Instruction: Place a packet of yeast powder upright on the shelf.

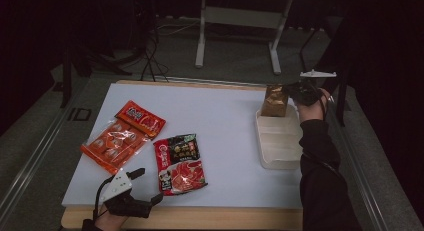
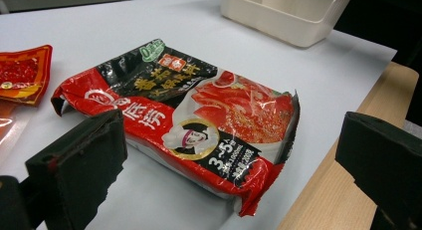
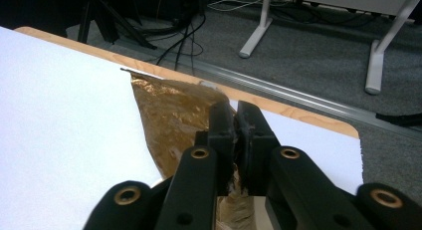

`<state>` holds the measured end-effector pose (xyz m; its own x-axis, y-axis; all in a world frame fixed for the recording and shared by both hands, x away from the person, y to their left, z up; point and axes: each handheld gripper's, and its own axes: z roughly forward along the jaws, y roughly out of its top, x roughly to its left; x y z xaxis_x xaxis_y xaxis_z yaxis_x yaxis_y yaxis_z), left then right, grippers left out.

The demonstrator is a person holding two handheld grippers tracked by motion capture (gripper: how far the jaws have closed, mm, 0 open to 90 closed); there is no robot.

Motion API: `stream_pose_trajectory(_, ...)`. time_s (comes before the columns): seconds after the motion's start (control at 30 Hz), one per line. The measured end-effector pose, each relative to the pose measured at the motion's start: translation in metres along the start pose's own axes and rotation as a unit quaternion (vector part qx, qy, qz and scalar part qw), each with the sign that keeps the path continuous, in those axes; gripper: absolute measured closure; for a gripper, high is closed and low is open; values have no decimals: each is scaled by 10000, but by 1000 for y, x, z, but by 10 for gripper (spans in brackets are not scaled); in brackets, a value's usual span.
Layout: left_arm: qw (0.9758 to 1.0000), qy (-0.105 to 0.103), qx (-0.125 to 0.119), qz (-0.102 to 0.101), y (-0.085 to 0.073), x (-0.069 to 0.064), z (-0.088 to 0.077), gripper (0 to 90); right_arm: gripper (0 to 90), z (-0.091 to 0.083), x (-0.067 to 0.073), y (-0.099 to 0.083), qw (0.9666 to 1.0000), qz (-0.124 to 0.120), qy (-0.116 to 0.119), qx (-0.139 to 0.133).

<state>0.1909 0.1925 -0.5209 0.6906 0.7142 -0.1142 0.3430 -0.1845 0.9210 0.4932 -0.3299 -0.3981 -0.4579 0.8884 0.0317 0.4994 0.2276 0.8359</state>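
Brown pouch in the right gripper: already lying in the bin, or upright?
Upright. The brown pouch stands on end at the far end of the white bin, pinched at its edge by the right gripper.

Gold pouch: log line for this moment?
right gripper shut on gold pouch | above white bin | left gripper open

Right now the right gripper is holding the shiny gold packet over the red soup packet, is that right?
No. The right gripper holds the gold packet over the white plastic bin, as the high view shows. The red soup packet lies by the left gripper.
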Motion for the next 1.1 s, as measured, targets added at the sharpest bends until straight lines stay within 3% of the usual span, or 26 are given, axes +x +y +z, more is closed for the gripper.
stream_pose_trajectory(0.07,10000,10,2,-2,0,0,0,1,798,-1,0,0,9999,34,-97,32)
stream_pose_trajectory(0.1,10000,10,-4,-10,0,0,0,1,709,-5,1,0,9997,115,-203,8)
stream_pose_trajectory(0.17,10000,-23,-38,-12,-1,-1,0,1,674,-12,4,1,9993,118,-350,-39)
stream_pose_trajectory(0.27,9999,-55,-109,3,0,-1,0,1,554,-24,8,2,9991,194,-302,-208)
stream_pose_trajectory(0.37,9999,-54,-137,48,1,-2,1,1,471,-38,16,3,9989,179,-149,-400)
stream_pose_trajectory(0.47,9998,-72,-171,-34,1,-1,0,1,425,-46,24,2,9989,104,-54,-450)
stream_pose_trajectory(0.5,9995,-195,-158,-176,3,-1,-2,1,355,-55,33,0,9981,40,63,-611)
stream_pose_trajectory(0.57,9994,-204,-120,-255,5,-1,-2,1,294,-64,44,-4,9974,-5,241,-675)
stream_pose_trajectory(0.67,9995,-184,-34,-242,8,-1,-2,1,200,-77,61,-10,9949,-167,508,-858)
stream_pose_trajectory(0.77,9999,-68,59,-143,13,-2,-1,1,143,-85,74,-21,9910,-145,833,-1037)
stream_pose_trajectory(0.97,9996,62,260,57,18,-1,0,1,142,-96,101,-46,9842,-175,1363,-1112)
stream_pose_trajectory(1.1,9997,0,200,-120,21,5,-2,68,145,-104,122,-59,9764,-243,1788,-1190)
